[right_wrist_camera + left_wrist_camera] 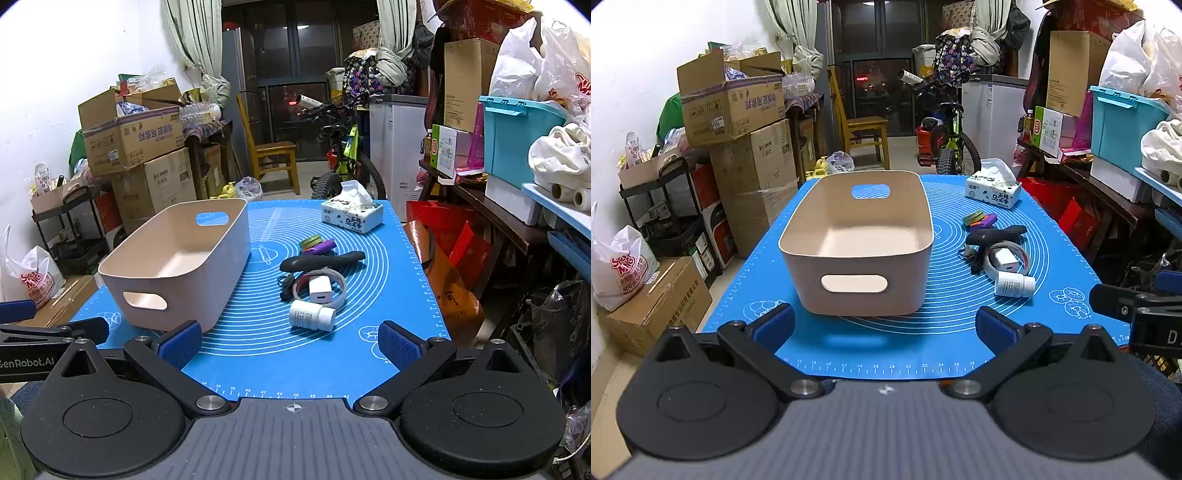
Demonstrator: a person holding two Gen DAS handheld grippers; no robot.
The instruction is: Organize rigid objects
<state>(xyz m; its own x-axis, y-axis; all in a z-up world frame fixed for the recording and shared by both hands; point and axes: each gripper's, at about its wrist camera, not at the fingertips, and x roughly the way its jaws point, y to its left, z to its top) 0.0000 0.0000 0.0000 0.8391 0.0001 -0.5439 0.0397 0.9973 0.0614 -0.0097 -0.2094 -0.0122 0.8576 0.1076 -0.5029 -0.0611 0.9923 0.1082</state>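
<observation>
An empty beige bin [857, 243] with handle cut-outs stands on the blue mat [953, 332]; it also shows in the right wrist view [177, 266]. Right of it lies a pile: a white pill bottle [312, 315] on its side, a white charger [319, 290] inside a tape ring [341, 291], a black curved handle [321, 261], a purple piece [323, 246] and a green roll [309, 240]. My left gripper [884, 326] is open and empty just before the bin. My right gripper [290, 345] is open and empty just before the bottle.
A tissue pack [352, 216] sits at the mat's far right. Cardboard boxes [738, 129] stack on the left, a bicycle [947, 140] and a chair [864, 129] stand behind the table, and cluttered shelves [517, 166] line the right.
</observation>
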